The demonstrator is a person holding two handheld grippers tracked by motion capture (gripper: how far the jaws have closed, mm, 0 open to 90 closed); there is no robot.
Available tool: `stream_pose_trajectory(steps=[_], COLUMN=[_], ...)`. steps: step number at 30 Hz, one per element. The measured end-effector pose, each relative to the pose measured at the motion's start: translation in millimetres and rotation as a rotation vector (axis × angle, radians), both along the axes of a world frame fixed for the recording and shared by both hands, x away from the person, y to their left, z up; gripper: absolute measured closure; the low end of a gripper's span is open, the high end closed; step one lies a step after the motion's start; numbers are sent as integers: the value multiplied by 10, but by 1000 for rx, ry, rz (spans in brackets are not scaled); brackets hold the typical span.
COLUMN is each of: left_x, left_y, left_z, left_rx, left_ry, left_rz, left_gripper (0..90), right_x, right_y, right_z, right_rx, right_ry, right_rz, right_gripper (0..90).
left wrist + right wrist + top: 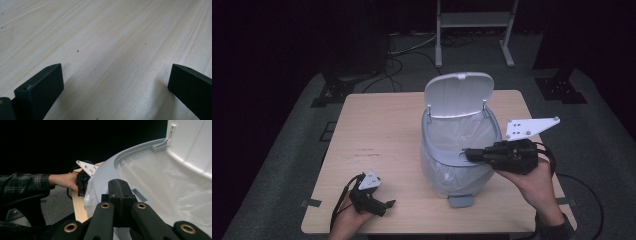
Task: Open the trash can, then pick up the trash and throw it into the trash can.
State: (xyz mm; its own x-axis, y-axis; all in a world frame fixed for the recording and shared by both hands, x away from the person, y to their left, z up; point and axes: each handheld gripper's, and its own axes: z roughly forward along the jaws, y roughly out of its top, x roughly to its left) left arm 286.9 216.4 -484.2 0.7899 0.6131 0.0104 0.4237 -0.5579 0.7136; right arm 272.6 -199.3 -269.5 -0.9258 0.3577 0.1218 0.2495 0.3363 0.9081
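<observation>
A grey pedal bin [447,172] stands on the wooden table [377,130], right of centre. Its white lid [458,94] is raised, and a clear plastic liner [462,132] hangs inside. My right gripper [468,154] is shut, with its tip over the bin's near rim [105,175]; I see nothing between the jaws [118,187]. Beyond them the liner [155,177] and the lid [192,142] are close. My left gripper [389,204] lies low at the table's front left. It is open [115,72] over bare wood [105,30], empty.
The bin's foot pedal [460,201] sticks out toward the table's front edge. A metal frame [472,20] stands on the floor behind the table. Black stand feet [332,90] [562,85] sit on either side. Cables trail across the grey floor.
</observation>
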Motion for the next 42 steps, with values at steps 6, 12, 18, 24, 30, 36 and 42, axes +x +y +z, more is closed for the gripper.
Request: stream_pose_trajectory(steps=[6,12,18,24,30,36,42], left_x=[-2,-7,-7,-8,-9,-8,-8], left_y=[-1,-1,-1,-1,-1,-1,-1], left_z=[0,0,1,1,1,1,1], left_rx=[0,1,0,0,1,1,0], left_ry=[0,0,1,0,1,1,1], left_rz=[1,3,3,3,3,3,3], left_gripper=[0,0,0,0,0,0,0], right_x=[-21,-37,-56,-82,-140,-186,-223], right_y=[-24,-128,-241,-344,-507,-632,-749], right_z=[22,67,108,116,106,71,23], right_rx=[1,45,62,66,62,51,32], right_ry=[-27,-34,-51,-65,-89,-106,-116], right_rz=[-19,-28,-69,-107,-171,-224,-256], right_gripper=[900,895,785,714,584,492,410])
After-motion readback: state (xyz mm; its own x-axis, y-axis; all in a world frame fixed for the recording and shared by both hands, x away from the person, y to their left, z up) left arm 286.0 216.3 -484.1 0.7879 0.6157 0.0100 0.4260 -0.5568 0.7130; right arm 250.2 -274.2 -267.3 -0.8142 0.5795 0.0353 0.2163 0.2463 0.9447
